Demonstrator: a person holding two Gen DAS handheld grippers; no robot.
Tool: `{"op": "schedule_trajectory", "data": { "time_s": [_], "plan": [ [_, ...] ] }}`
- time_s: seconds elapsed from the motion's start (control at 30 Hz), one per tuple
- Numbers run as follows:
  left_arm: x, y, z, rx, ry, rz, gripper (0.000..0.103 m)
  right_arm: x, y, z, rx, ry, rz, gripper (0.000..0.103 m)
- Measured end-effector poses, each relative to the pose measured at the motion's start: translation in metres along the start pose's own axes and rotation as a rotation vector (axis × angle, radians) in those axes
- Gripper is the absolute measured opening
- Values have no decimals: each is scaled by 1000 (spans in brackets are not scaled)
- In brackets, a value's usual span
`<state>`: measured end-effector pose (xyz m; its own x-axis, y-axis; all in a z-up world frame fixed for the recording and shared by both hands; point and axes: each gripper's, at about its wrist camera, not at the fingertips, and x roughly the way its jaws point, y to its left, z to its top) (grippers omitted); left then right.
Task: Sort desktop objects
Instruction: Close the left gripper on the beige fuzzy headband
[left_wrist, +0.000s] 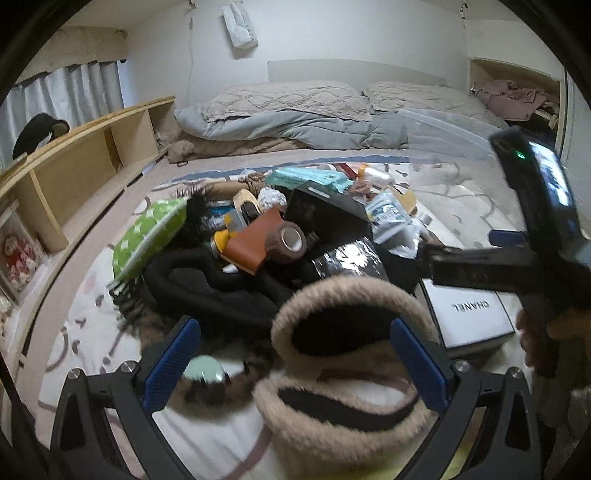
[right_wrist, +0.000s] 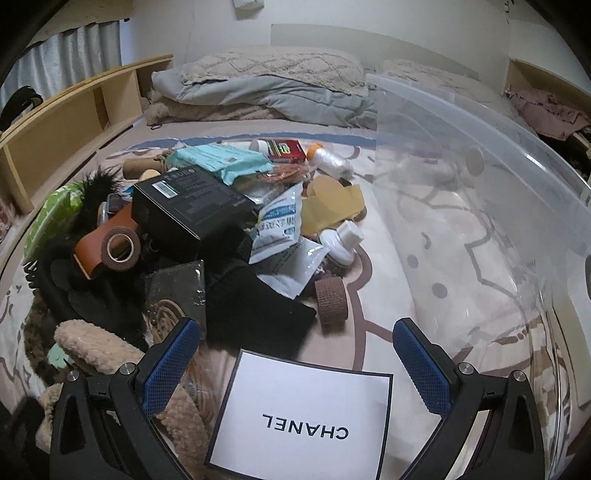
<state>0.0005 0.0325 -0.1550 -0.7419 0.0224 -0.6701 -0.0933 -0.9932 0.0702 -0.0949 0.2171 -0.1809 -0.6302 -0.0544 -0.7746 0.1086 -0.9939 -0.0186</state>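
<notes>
Desktop things lie in one big messy pile on a bed with a pale patterned cover (right_wrist: 388, 258), in the middle and left of both views. On top of the pile sits a black cardboard box with a white label (right_wrist: 188, 206), and just left of it a brown leather case (right_wrist: 107, 232) with a brown roll of tape (right_wrist: 120, 247) touching it. Behind the box, higher in the frame, is a teal flat packet (right_wrist: 218, 158) and a small red box (right_wrist: 286, 150). A second brown woven roll (right_wrist: 332, 301) stands at the near edge of the pile.

A white flat box with black CHANEL letters (right_wrist: 303, 417) lies at the bottom middle of the right view. The right tool (right_wrist: 295, 365) hangs over it with its blue pads wide apart, holding nothing.

In the left view the left tool (left_wrist: 291, 363) is also spread wide. A fluffy tan slipper with a black inside (left_wrist: 347, 332) sits between its pads, near the right pad, but I cannot tell if they touch. A mint round lid (left_wrist: 205, 369) peeks out beside the left pad.

A big clear plastic tub (right_wrist: 480, 206) fills the right side of the right view, tilted
</notes>
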Motion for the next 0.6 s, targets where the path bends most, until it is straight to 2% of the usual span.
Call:
{"op": "schedule_trajectory", "data": {
  "time_s": [0.43, 0.6],
  "plan": [
    [-11, -35, -42, 12, -4, -57, 103, -3, -8, 2, 34, 5, 7, 103],
    [-5, -55, -56, 101, 8, -33, 103, -14, -20, 6, 71, -29, 22, 103]
  ]
}}
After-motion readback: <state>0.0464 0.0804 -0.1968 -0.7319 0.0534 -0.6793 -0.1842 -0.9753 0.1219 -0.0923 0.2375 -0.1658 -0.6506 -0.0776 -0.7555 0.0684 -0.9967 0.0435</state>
